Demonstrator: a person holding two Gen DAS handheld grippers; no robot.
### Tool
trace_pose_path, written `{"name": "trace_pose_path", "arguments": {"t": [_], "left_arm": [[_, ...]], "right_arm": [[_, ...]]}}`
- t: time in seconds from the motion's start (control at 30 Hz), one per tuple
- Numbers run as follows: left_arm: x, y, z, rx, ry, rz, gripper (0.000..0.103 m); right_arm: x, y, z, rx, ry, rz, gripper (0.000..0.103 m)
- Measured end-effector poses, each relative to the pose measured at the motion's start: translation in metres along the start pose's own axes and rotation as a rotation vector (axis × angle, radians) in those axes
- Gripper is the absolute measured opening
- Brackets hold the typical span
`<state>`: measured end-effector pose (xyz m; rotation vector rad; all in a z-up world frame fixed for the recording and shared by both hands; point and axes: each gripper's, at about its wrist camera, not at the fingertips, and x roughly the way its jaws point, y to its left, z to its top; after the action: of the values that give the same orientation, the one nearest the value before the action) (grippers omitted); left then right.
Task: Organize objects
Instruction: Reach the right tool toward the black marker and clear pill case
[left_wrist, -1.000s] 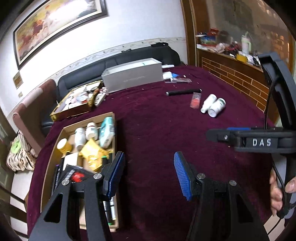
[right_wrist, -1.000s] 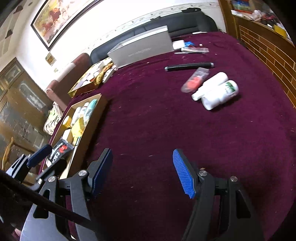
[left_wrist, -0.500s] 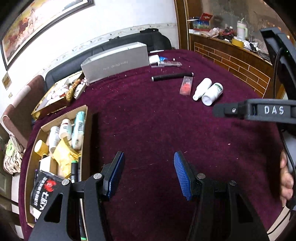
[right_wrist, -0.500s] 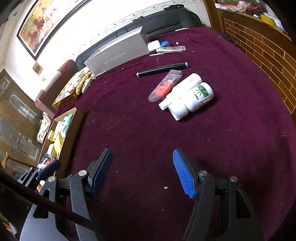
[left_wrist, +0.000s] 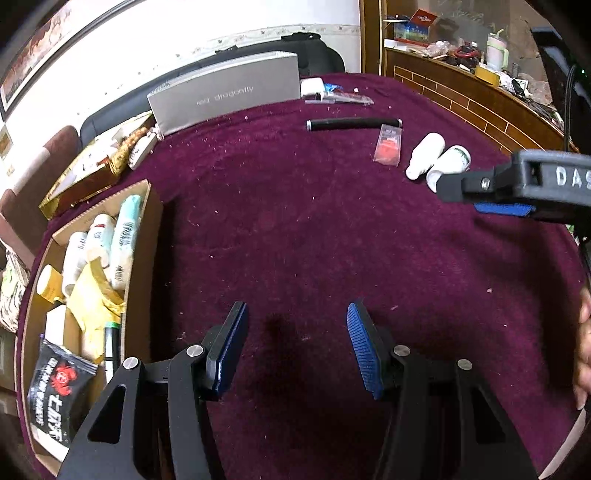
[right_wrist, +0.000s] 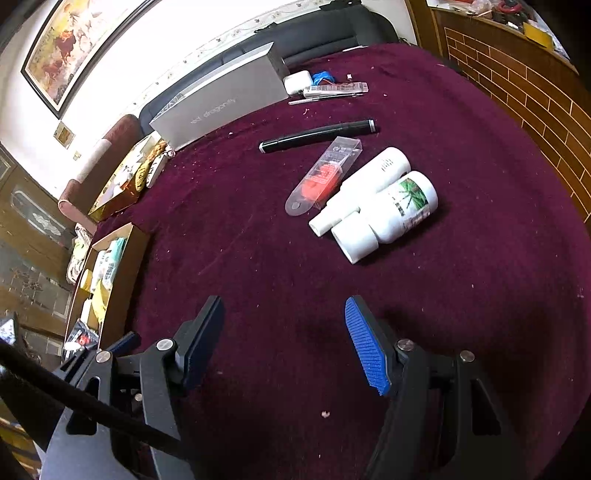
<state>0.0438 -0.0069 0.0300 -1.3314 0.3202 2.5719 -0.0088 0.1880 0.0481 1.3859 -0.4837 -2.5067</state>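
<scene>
Bottles (right_wrist: 384, 206) lie side by side, caps toward right claw (right_wrist: 286, 341).

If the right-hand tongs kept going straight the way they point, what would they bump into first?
Probably just the maroon tablecloth: the right tongs are open, empty and angled down at bare cloth. The wide white bottle lies farther on and slightly to the right, though depth is hard to judge.

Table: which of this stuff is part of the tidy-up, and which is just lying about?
Likely job:
cardboard box with sorted items
two white bottles
clear packet
black pen

Likely lying about:
grey box
gold tray
tube
</scene>
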Motion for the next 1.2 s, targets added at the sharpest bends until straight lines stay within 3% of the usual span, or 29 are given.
{"name": "trace_pose_path", "arguments": {"t": [0.1, 0.23, 0.33, 0.37, 0.5, 0.63, 0.73, 0.8, 0.9, 1.0, 1.03, 1.2], "left_arm": [[0.014, 0.003, 0.000, -0.020, 0.031, -0.025, 0.049], [0.018, 0.011, 0.000, -0.057, 0.010, -0.058, 0.056], [0.020, 0.010, -0.003, -0.040, -0.028, -0.069, 0.069], [0.020, 0.009, -0.004, -0.034, -0.037, -0.074, 0.076], [0.022, 0.008, -0.003, -0.019, -0.031, -0.106, 0.089], [0.022, 0.010, -0.001, -0.016, -0.027, -0.142, 0.094], [0.023, 0.010, 0.000, -0.016, -0.026, -0.159, 0.097], [0.023, 0.009, 0.000, -0.012, -0.024, -0.167, 0.099], [0.024, 0.010, 0.001, -0.008, -0.022, -0.172, 0.100], [0.024, 0.011, 0.001, -0.012, -0.024, -0.179, 0.100], [0.024, 0.011, 0.001, -0.013, -0.024, -0.179, 0.100], [0.024, 0.011, 0.001, -0.018, -0.026, -0.189, 0.100]], "right_arm": [[0.002, -0.001, 0.012, 0.008, -0.003, -0.008, 0.067], [-0.005, -0.008, 0.052, 0.038, -0.087, -0.023, 0.067], [0.003, -0.011, 0.091, 0.048, -0.112, -0.015, 0.072], [0.008, -0.011, 0.102, 0.048, -0.108, -0.022, 0.073], [0.048, -0.002, 0.145, -0.005, -0.042, -0.091, 0.073], [0.089, 0.001, 0.175, -0.049, 0.015, -0.166, 0.073], [0.117, -0.005, 0.188, -0.011, 0.071, -0.182, 0.072], [0.131, -0.005, 0.186, 0.006, 0.132, -0.147, 0.072], [0.137, 0.016, 0.166, -0.031, 0.202, -0.078, 0.082], [0.135, 0.041, 0.136, -0.063, 0.362, 0.148, 0.082], [0.131, 0.051, 0.124, -0.098, 0.391, 0.162, 0.082], [0.115, 0.073, 0.096, -0.249, 0.343, 0.002, 0.082]]}}
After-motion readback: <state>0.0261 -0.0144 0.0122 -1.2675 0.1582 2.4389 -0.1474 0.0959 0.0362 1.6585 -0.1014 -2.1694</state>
